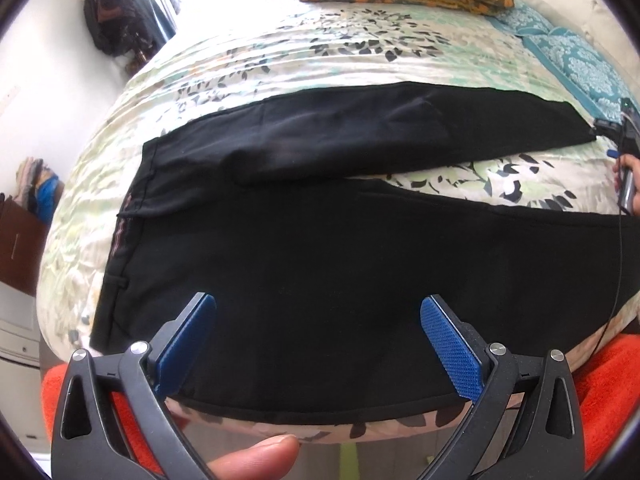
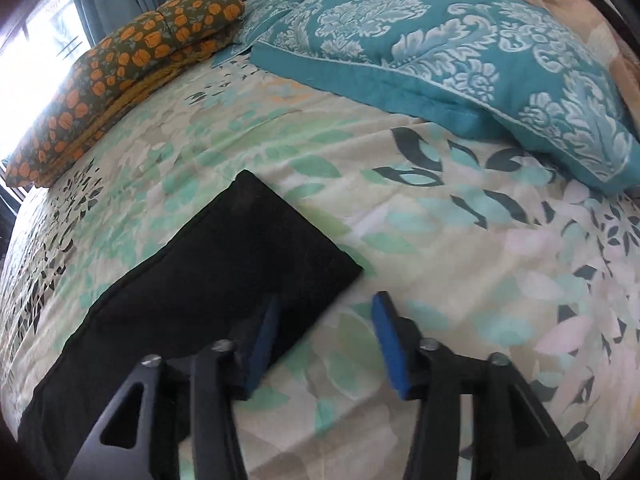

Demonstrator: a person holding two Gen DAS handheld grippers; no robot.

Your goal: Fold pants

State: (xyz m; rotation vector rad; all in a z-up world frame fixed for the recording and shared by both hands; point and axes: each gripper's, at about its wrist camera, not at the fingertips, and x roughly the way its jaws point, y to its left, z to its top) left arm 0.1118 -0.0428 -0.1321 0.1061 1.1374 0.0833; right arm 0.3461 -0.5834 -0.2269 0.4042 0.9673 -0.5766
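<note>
Black pants (image 1: pixel 320 248) lie flat and unfolded, legs spread apart, on the bedspread.

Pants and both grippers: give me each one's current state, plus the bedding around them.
pants: unfolded, flat on the bed, legs spread apart
left gripper: open above the near leg, holding nothing
right gripper: open at the far leg's cuff, not gripping it
teal pillow: lying at the head of the bed
orange-flowered blanket: folded, at the far edge
</note>
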